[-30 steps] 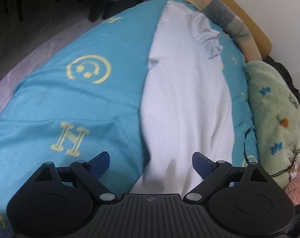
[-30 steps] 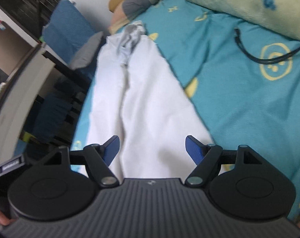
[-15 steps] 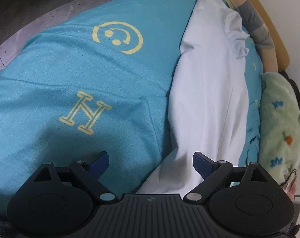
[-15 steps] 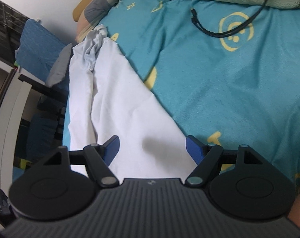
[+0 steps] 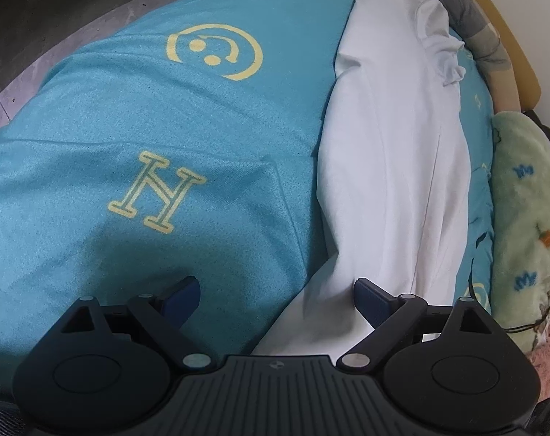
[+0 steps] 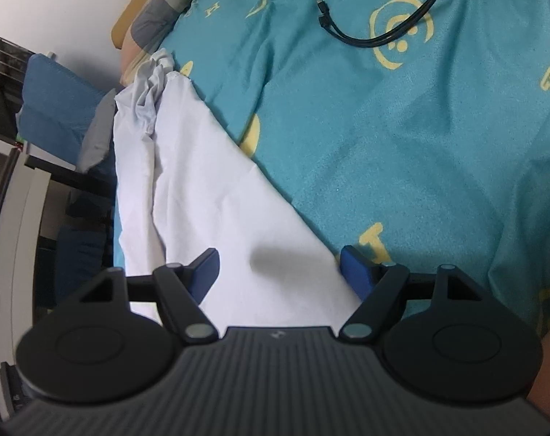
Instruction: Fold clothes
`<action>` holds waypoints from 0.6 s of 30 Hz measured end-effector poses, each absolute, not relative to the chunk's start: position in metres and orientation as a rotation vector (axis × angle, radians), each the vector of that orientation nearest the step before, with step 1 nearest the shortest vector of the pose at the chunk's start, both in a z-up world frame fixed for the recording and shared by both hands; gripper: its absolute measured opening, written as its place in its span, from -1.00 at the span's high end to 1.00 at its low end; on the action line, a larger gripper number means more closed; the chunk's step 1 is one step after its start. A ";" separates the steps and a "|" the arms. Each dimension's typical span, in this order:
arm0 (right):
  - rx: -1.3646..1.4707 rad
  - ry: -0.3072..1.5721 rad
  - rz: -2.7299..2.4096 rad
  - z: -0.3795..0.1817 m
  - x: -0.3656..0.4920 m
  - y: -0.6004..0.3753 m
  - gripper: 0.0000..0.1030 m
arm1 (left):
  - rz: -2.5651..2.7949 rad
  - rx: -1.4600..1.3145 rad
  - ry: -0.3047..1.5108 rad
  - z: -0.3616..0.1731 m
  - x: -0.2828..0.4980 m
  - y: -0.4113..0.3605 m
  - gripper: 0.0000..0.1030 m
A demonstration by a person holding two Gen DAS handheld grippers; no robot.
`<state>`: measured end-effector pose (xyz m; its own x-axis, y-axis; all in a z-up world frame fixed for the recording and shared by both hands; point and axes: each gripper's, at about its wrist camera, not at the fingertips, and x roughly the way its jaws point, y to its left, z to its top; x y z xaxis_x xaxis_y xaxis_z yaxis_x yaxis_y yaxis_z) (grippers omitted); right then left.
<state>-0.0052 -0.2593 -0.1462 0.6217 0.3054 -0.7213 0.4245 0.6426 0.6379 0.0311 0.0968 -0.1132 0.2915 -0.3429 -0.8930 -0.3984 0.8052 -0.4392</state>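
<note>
My left gripper has its jaws spread wide, holding nothing, with the near end of the white garment running between them. My right gripper is equally spread over the garment's near corner. The garment lies lengthwise on the teal bedspread, its long axis running straight away from me, bunched far end pointing toward the headboard. A black cable lies well apart.
</note>
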 end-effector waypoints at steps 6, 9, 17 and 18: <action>0.944 0.956 -0.083 -0.148 -0.010 -0.260 -0.29 | -0.053 -0.688 1.361 -0.114 0.024 0.083 -0.80; 0.947 0.979 -0.051 -0.147 -0.011 -0.255 -0.30 | -0.124 -0.686 1.382 -0.113 0.021 0.074 -0.66; 0.955 1.042 0.035 -0.145 -0.016 -0.241 -0.19 | -0.191 -0.531 1.433 -0.110 0.018 0.043 -0.35; 0.943 1.048 0.042 -0.145 -0.016 -0.239 -0.19 | -0.200 -0.512 1.439 -0.109 0.018 0.039 -0.27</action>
<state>-0.0160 -0.2389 -0.1446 0.5354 0.4469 -0.7167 0.3877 0.6238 0.6786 0.0180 0.0386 -0.1091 0.1379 -0.4303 -0.8921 -0.1713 0.8767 -0.4494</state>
